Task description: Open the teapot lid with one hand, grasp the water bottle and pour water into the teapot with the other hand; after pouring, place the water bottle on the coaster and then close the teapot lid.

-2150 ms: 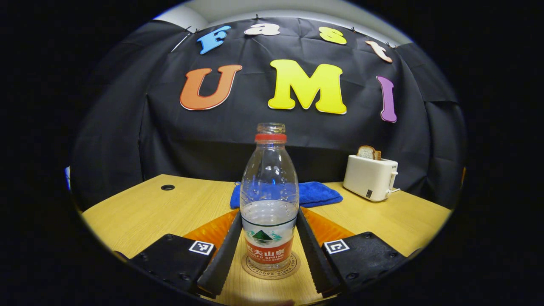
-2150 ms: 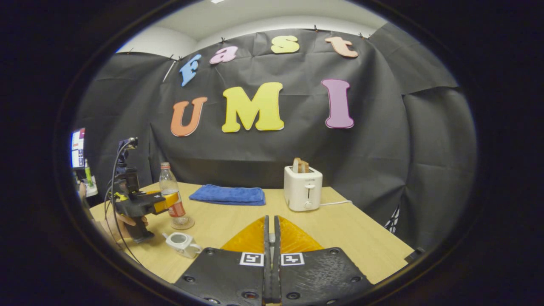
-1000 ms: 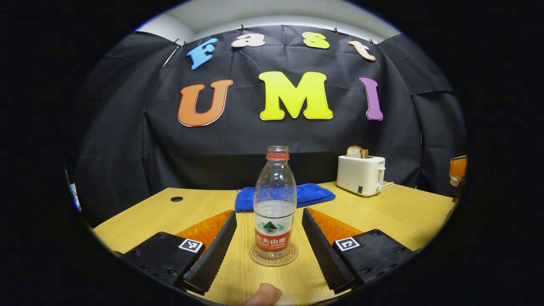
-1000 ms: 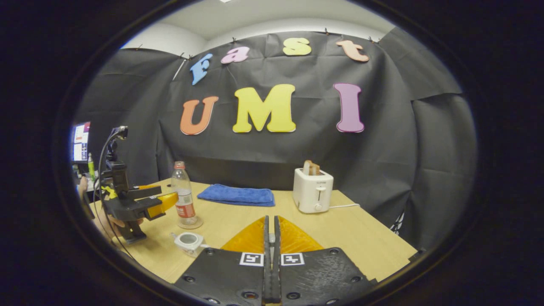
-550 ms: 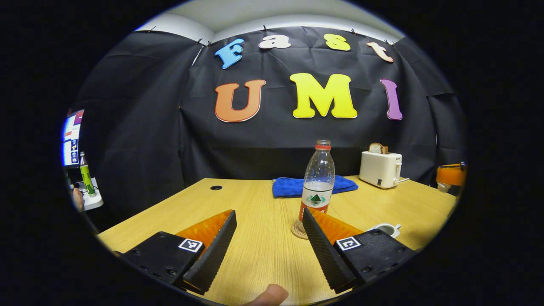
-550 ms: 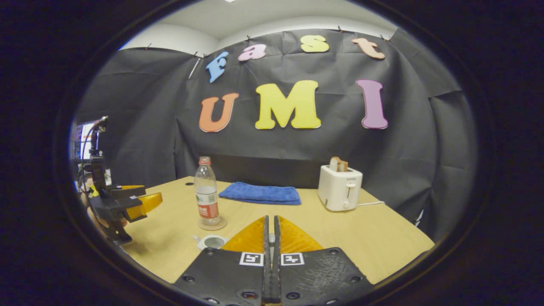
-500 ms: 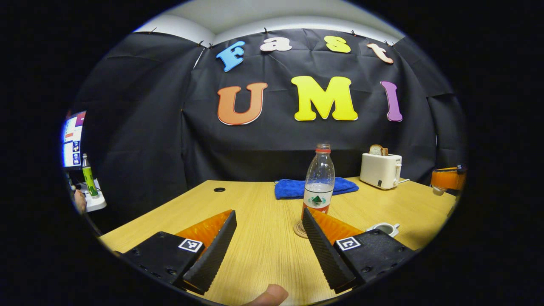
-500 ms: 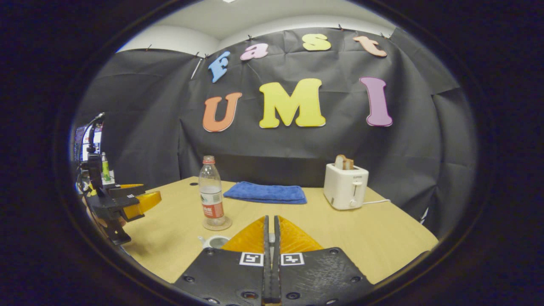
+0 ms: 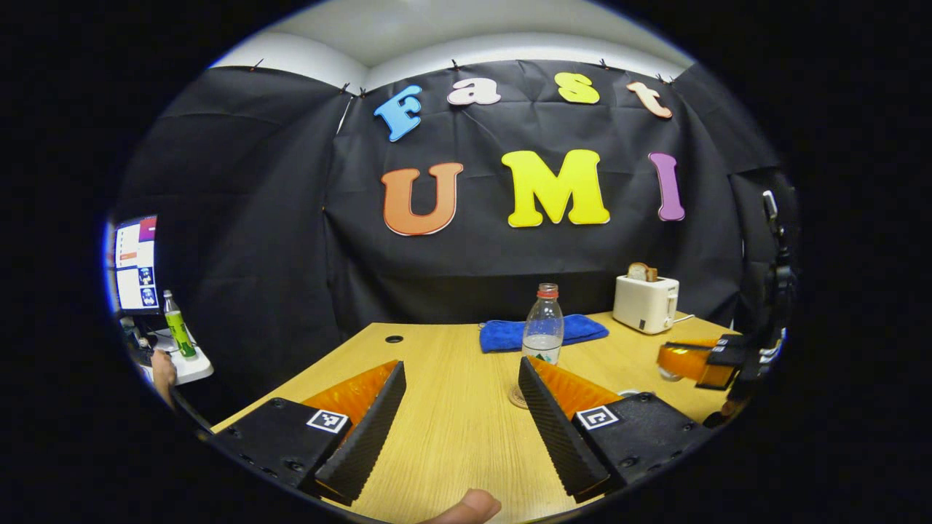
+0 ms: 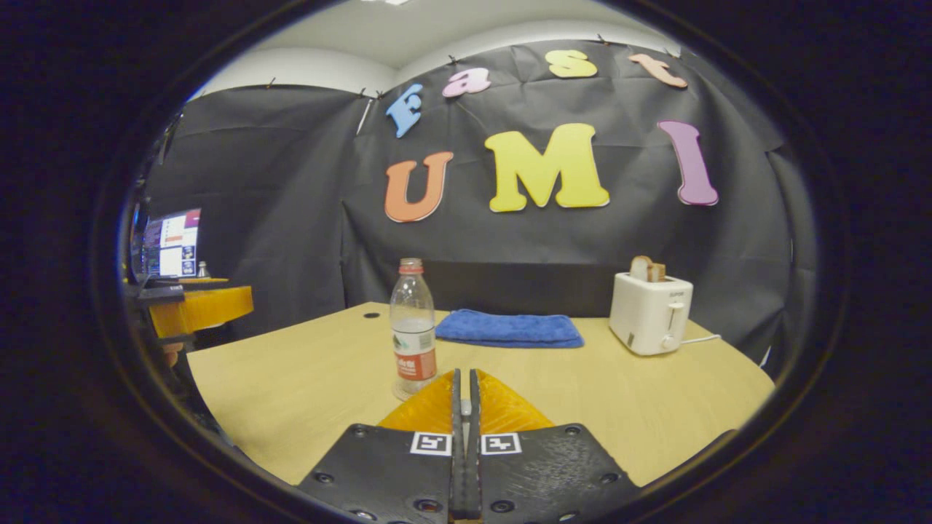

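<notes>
The clear water bottle (image 9: 543, 327) with a red neck ring and no cap stands upright on a round coaster (image 9: 515, 398) on the wooden table. My left gripper (image 9: 460, 367) is open and empty, well short of the bottle and to its left. A sliver of the white teapot (image 9: 628, 393) peeks out behind that gripper's right finger. My right gripper (image 9: 673, 362) hovers at the far right with a small white piece, the teapot lid (image 9: 663, 374), at its tips. In the right gripper view that gripper (image 10: 464, 378) is shut, with the bottle (image 10: 413, 331) just beyond it and the left gripper (image 10: 200, 309) at the left edge.
A folded blue towel (image 9: 502, 336) lies behind the bottle, and a white toaster (image 9: 646, 302) with bread stands at the back right. A cable hole (image 9: 394, 339) is near the table's far left. A side desk with a monitor (image 9: 135, 266) is off to the left.
My left gripper let go of the bottle on the coaster, opened and drew back to the left. The right gripper, still shut, swung left and now faces the bottle.
</notes>
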A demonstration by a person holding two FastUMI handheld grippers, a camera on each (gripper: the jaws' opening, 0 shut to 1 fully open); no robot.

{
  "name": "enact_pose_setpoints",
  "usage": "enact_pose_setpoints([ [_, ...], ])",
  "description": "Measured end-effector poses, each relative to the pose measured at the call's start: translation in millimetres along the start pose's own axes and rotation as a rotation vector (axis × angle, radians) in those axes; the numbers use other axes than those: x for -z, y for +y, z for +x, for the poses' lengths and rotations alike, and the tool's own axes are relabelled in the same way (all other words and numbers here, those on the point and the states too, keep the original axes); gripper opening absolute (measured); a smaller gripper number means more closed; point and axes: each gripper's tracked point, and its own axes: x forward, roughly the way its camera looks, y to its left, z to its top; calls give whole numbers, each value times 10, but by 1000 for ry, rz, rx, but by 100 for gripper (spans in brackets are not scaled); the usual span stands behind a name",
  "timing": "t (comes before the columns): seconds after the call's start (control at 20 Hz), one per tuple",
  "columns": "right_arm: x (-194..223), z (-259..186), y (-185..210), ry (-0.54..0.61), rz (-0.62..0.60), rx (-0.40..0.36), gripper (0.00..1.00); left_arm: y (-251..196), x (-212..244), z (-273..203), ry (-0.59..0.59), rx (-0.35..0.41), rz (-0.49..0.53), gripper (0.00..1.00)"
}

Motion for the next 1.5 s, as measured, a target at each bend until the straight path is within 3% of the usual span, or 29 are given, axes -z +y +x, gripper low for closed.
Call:
enact_pose_setpoints([
  [0.45,333,350,143,56,37,34,0,124,-9,-69,21,40,-54,98],
  [0.5,360,385,144,64,35,35,0,171,13,-55,26,30,-60,93],
  [0.6,367,402,121,62,28,44,1,150,26,-60,31,45,-71,98],
  [1.25,463,472,138,90,21,53,2,10,100,-35,53,87,-40,97],
  [1.45,372,412,149,66,17,62,11,-44,145,-17,66,92,-39,97],
  [1.5,314,378,148,54,10,67,23,-34,148,-11,70,88,-38,97],
])
